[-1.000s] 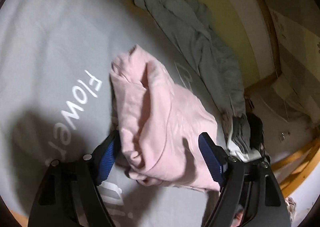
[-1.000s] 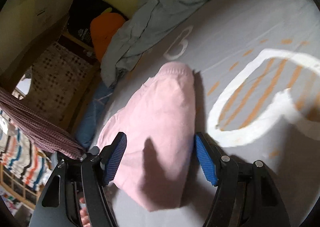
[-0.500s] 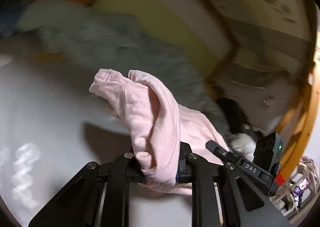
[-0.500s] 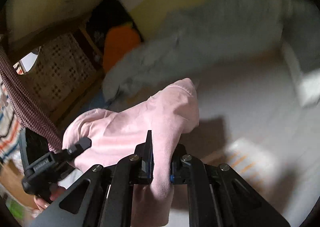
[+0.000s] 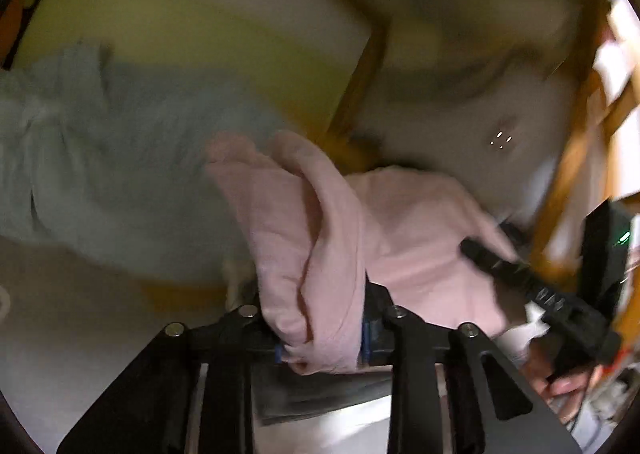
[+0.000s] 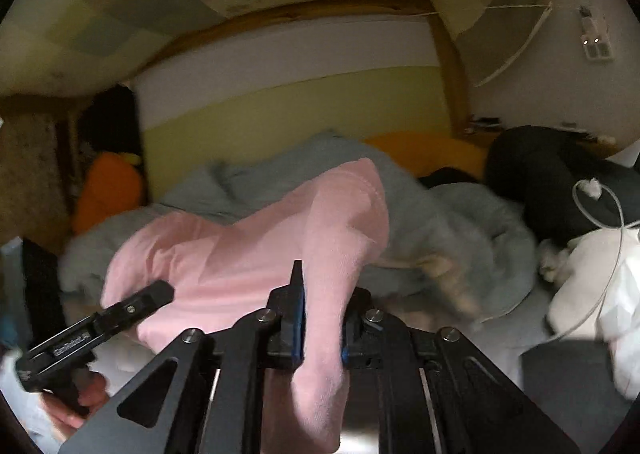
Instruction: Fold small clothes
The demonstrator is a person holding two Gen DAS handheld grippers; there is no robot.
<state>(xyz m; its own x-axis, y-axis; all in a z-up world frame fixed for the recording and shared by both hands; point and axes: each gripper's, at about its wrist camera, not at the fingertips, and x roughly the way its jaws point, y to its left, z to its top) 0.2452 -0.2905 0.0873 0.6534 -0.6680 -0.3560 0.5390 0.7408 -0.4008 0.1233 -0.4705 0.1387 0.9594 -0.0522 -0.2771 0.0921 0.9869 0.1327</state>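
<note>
- Left gripper (image 5: 322, 338) pinches one bunched end of the pink garment (image 5: 304, 222); its jaws have just eased a little wider, with the cloth between them.
- Garment hangs in the air between both grippers, above the grey bed sheet (image 6: 560, 370).
- Right gripper (image 6: 322, 330) is pressed onto the other end of the garment.
- Grey-blue blanket (image 6: 460, 222) lies crumpled behind; a white cable (image 6: 612, 254) is at the right.

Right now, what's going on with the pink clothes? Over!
Left gripper and right gripper both shut on pink garment. Garment lifted, stretched between them. Grey blanket bunched behind; nothing blocking.
</note>
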